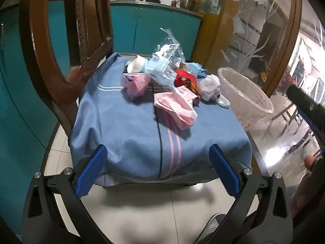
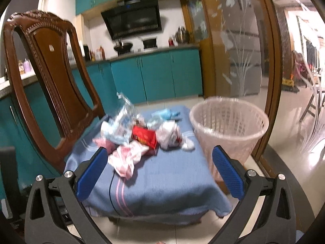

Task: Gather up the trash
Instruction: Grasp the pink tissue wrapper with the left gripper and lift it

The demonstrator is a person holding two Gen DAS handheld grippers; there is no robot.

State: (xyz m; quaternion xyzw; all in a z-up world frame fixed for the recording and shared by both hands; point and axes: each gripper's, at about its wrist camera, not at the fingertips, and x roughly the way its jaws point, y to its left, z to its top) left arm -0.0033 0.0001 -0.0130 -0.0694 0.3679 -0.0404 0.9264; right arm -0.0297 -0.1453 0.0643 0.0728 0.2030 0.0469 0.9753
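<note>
Both the left claw [image 1: 158, 170] and right claw [image 2: 160, 172] hung spread wide and empty. The trash pile [image 1: 168, 81] lay on the blue cloth [image 1: 126, 130], beside a pink basket [image 2: 227, 126]. No print was legible.

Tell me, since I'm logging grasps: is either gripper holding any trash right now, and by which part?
Nothing is held. The left gripper and right gripper are both open and empty, short of the trash pile on the blue cloth.
</note>
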